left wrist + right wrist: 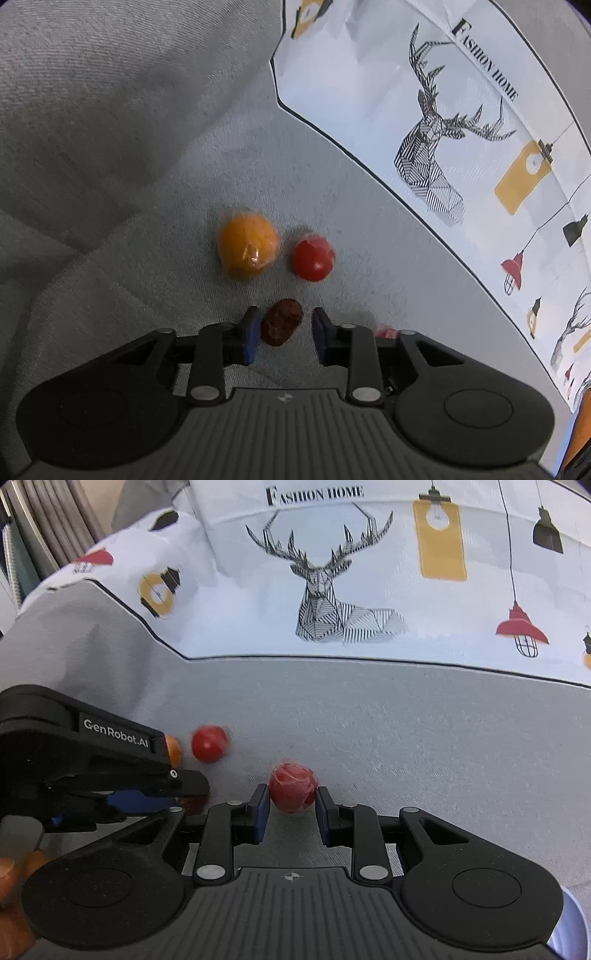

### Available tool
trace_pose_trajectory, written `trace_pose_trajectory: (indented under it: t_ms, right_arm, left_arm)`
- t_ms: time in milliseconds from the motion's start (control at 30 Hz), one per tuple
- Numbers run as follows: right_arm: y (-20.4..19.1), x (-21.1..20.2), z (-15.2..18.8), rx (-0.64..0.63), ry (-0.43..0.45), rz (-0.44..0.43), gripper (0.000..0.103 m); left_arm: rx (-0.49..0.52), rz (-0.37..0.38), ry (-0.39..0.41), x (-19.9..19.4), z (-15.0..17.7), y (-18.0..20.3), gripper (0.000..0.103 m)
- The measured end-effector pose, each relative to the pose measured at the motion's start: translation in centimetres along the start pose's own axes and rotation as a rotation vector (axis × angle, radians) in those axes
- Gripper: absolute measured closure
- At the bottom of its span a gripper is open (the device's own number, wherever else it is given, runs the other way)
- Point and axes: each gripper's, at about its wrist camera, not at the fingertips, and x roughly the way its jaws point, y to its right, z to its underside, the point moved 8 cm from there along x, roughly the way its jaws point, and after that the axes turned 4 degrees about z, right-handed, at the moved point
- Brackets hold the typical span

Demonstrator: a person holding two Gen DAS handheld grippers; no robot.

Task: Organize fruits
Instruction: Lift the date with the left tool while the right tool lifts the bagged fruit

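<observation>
The left gripper (283,332) points down at the grey cloth (147,221). A small dark brown fruit (282,322) sits between its blue pads (252,334). The pad at 9 o'clock looks like it touches the fruit, but the pad at 3 o'clock stands apart from it. So the jaws are open and not squeezing yet.

The right gripper (290,805) has a red fruit in clear wrap (293,786) between its tips. Both pads sit right at the fruit's sides, so it looks pinched and held.

A bit farther, at 12 o'clock from the brown fruit, two more fruits lie on the cloth. An orange (247,246) in shiny wrap is at about 11 o'clock. A small red tomato (313,258) is at about 1 o'clock, just beside the orange.

Farthest off is a white sheet with a deer drawing (436,147) and lamp pictures.

I think the job is only getting started. All four fruits are still low by the cloth. No bowl or basket shows clearly, so I cannot tell where they should go. Both hands seem busy picking up.
</observation>
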Motion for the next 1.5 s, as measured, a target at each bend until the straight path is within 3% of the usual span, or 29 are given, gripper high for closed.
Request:
trace_pose_trajectory:
  t_ms: [300, 400, 567, 667, 967, 1500]
  right_arm:
    - [0.0, 0.4, 0.2, 0.009, -0.014, 0.004, 0.075]
    - [0.1, 0.5, 0.1, 0.011, -0.015, 0.007, 0.075]
    - [0.0, 0.4, 0.1, 0.011, -0.013, 0.006, 0.075]
    - [-0.1, 0.4, 0.1, 0.001, -0.017, 0.011, 0.075]
    - [-0.3, 0.8, 0.1, -0.002, -0.027, 0.015, 0.075]
    - [-0.2, -1.4, -0.3, 0.002, 0.043, -0.024, 0.075]
  left_arm:
    - [0.079, -0.058, -0.001, 0.7, 0.3, 0.3, 0.067]
    - [0.109, -0.064, 0.001, 0.8, 0.3, 0.6, 0.082]
    - [0.189, -0.102, 0.059, -0.2, -0.1, 1.4, 0.082]
    - [0.177, -0.118, 0.028, 0.4, 0.1, 0.8, 0.082]
    - [0.185, -0.109, -0.005, 1.0, 0.8, 0.9, 0.081]
    - [0.181, -0.055, 0.045, -0.5, 0.6, 1.5, 0.082]
